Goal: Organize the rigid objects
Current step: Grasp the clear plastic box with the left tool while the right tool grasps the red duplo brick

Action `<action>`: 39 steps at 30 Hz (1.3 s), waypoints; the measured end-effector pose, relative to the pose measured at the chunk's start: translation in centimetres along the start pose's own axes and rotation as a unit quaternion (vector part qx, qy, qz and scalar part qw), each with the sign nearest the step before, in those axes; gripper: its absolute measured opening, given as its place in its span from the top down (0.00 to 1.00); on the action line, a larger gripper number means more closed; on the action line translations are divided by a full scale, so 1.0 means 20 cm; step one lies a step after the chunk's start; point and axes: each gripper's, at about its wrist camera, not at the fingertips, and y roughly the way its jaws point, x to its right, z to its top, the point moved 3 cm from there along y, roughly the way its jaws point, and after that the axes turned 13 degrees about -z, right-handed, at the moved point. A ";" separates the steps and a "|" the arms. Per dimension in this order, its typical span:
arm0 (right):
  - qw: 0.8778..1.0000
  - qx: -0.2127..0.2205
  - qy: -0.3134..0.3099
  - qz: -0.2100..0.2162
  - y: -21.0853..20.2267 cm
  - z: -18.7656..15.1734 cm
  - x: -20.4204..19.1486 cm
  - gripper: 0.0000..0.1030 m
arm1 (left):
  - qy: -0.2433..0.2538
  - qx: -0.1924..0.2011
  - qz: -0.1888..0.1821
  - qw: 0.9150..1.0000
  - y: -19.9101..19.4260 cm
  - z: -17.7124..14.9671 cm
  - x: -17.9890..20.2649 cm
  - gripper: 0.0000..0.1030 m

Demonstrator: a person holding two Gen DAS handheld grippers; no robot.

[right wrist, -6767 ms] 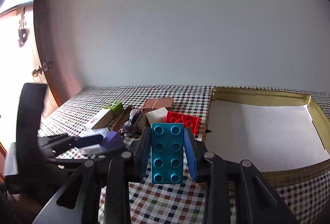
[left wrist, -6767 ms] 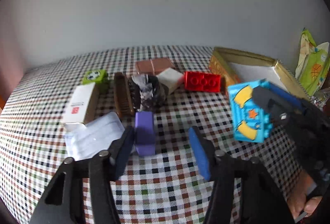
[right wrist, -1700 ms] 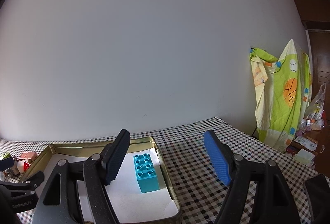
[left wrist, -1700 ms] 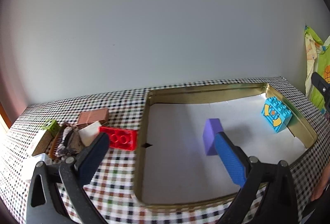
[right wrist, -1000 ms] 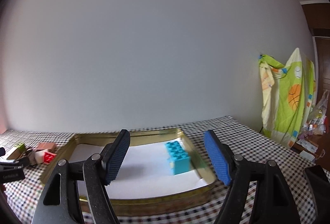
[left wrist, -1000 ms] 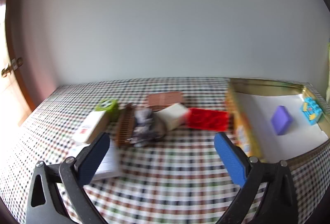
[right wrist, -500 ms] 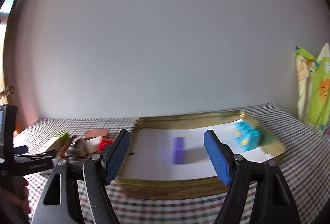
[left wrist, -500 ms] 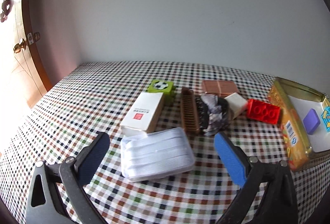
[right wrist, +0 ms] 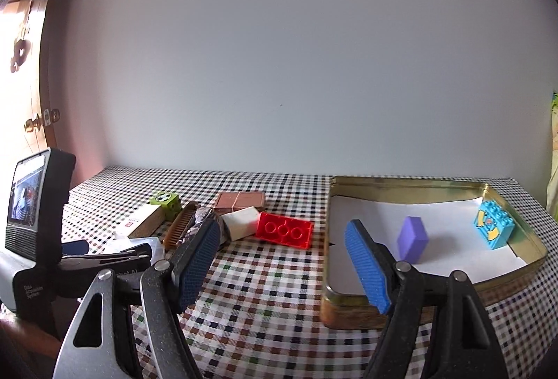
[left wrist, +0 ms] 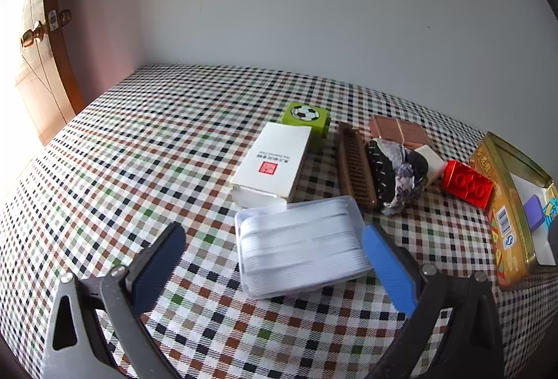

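The step in hand is judged to be a fresh reach: both tools are empty and aimed at the loose pile beside the shallow gold-coloured metal tin (right wrist: 411,185), where a small purple block (right wrist: 412,242) and a light-blue studded toy brick with yellow markings (right wrist: 493,228) are already laid on its white paper lining. The left gripper (left wrist: 275,265) is held wide, with nothing between its blue pads, over a clear plastic box of white ribbed contents (left wrist: 300,244) lying well apart from the tin. The right gripper (right wrist: 282,262) is likewise spread wide and empty, pointed toward a red studded plastic brick (right wrist: 284,233) lying flat just beside the tin's near wall. For the next move, a descent and closing across one item's narrow sides would be needed. Further from the tin, a white carton (left wrist: 272,164), a brown comb (left wrist: 355,164) and a green football cube (left wrist: 307,119) are left unsorted.
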 end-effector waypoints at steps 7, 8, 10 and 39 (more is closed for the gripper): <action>1.000 -0.022 0.014 0.011 0.03 0.00 0.03 0.26 | -0.032 -0.017 -0.052 0.998 0.01 0.00 -0.05 0.00; 0.999 -0.027 0.016 0.013 0.04 0.00 0.03 0.26 | -0.031 -0.019 -0.055 0.998 0.02 0.01 -0.04 0.00; 0.999 -0.032 0.017 0.020 0.05 -0.01 0.03 0.26 | -0.022 -0.037 -0.049 0.998 0.06 0.00 -0.02 0.00; 0.961 -0.084 -0.249 0.089 0.42 0.17 -0.16 0.29 | 0.005 0.040 -0.008 0.999 -0.15 0.04 -0.06 0.16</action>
